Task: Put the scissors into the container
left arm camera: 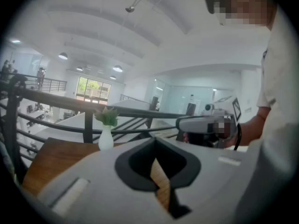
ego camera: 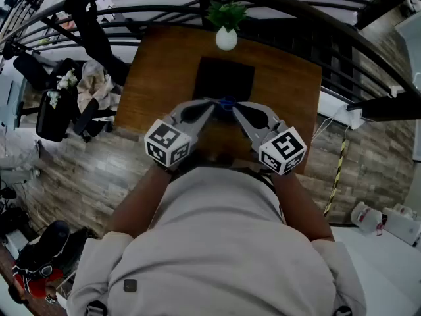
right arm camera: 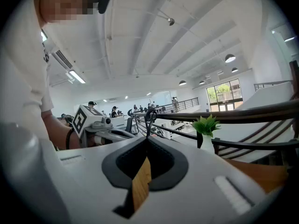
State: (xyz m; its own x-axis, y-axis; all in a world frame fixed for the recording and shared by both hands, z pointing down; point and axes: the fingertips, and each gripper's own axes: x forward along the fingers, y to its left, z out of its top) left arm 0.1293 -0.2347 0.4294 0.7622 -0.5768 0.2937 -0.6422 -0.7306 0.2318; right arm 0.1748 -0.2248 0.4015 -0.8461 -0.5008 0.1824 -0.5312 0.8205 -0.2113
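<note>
In the head view my two grippers meet tip to tip over the wooden table (ego camera: 158, 78), just in front of the black square container (ego camera: 223, 76). A small blue part of the scissors (ego camera: 227, 102) shows between the tips. My right gripper (ego camera: 235, 106) (right arm camera: 147, 136) is shut, and the dark handle loops of the scissors (right arm camera: 148, 118) stand up from its tip. My left gripper (ego camera: 214, 105) (left arm camera: 156, 140) has its jaws together and I see nothing in them. The right gripper (left arm camera: 205, 126) shows close by in the left gripper view. The blades are hidden.
A white vase with a green plant (ego camera: 227, 37) (left arm camera: 106, 135) (right arm camera: 206, 139) stands at the table's far edge, behind the container. A dark metal railing (ego camera: 309, 18) curves round the far side. The floor to the left holds bags and chairs (ego camera: 72, 97).
</note>
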